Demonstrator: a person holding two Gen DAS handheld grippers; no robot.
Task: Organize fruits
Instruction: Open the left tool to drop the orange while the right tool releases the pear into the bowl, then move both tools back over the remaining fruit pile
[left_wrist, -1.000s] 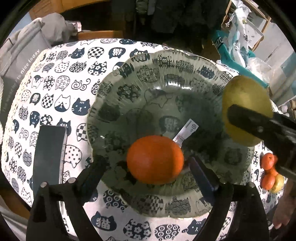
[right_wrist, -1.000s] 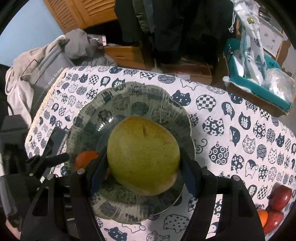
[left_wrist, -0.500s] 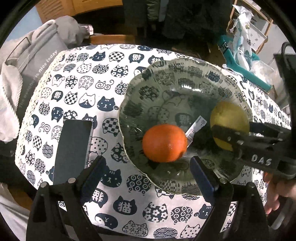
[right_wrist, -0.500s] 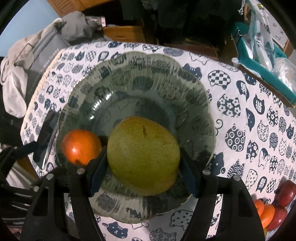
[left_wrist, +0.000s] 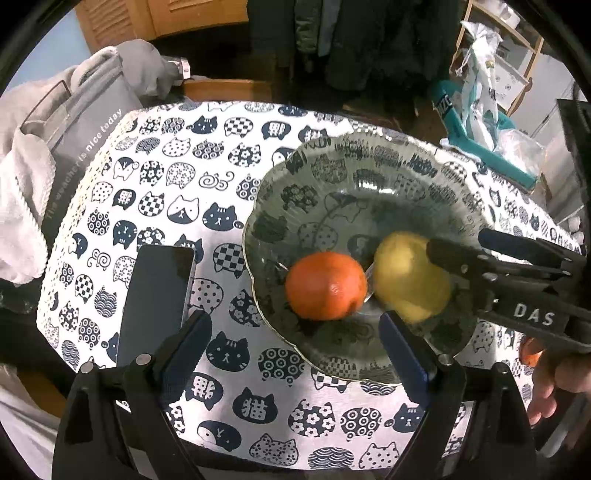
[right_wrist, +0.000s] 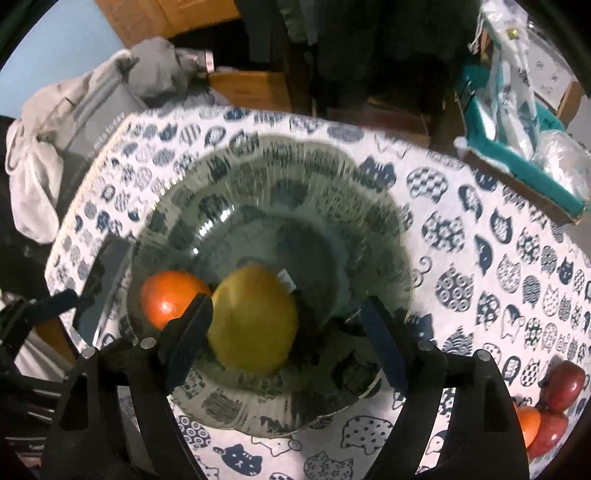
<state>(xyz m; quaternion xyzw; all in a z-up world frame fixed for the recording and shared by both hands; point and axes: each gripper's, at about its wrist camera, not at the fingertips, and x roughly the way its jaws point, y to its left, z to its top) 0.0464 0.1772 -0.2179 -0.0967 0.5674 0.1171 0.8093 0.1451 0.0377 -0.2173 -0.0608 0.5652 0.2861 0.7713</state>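
Observation:
A glass bowl (left_wrist: 351, 177) (right_wrist: 295, 166) stands on the cat-print tablecloth. In it an orange (left_wrist: 325, 286) (right_wrist: 166, 295) and a yellow-green pear (left_wrist: 410, 277) (right_wrist: 255, 314) rest side by side, touching. My right gripper (right_wrist: 286, 310) (left_wrist: 461, 245) hangs over the bowl and its jaws are opening. The pear lies between them, close to the left finger, with a clear gap to the right finger. My left gripper (left_wrist: 293, 325) is open above the bowl's near rim, with nothing between its fingers; the orange lies just beyond them.
A dark phone (left_wrist: 155, 295) lies left of the bowl. Red and orange fruits (right_wrist: 561, 380) sit at the table's right edge. A grey bag (left_wrist: 85, 122) stands at the far left, a teal box (right_wrist: 517, 147) beyond the far right. A hand (left_wrist: 554, 387) holds the right gripper.
The right gripper brought the pear down into the bowl beside the orange and its jaws spread off it. The left gripper rose and drew back from the orange.

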